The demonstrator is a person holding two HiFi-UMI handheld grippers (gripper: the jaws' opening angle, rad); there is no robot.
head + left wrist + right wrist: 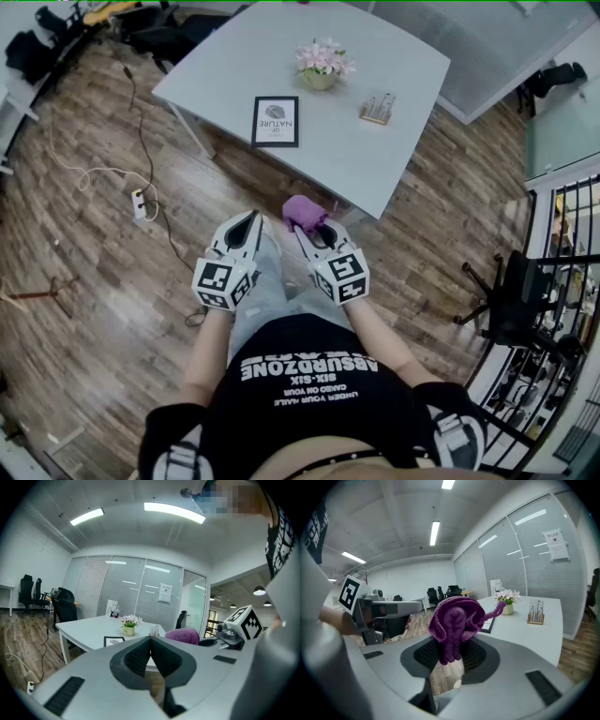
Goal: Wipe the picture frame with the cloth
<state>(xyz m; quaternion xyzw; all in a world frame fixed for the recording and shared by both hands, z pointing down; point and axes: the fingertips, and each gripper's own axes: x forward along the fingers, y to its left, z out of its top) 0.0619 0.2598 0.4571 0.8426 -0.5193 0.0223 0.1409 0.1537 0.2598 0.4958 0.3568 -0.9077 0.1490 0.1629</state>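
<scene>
Short of the table [394,141] | right claw [316,233] clamped on cloth [454,620] | left claw [151,641] closed, empty | picture frame [487,624] partly behind cloth

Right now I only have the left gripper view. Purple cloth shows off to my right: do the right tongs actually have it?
Observer: Yes. In the right gripper view, the right gripper has its tongs shut on the purple cloth, which bunches up above them.
Operator: Where are we relative to the frame?
Observer: In the head view, the picture frame lies flat on the white table. The left gripper and the right one both hang short of the table's near edge, over the floor. Nothing touches the frame.
</scene>
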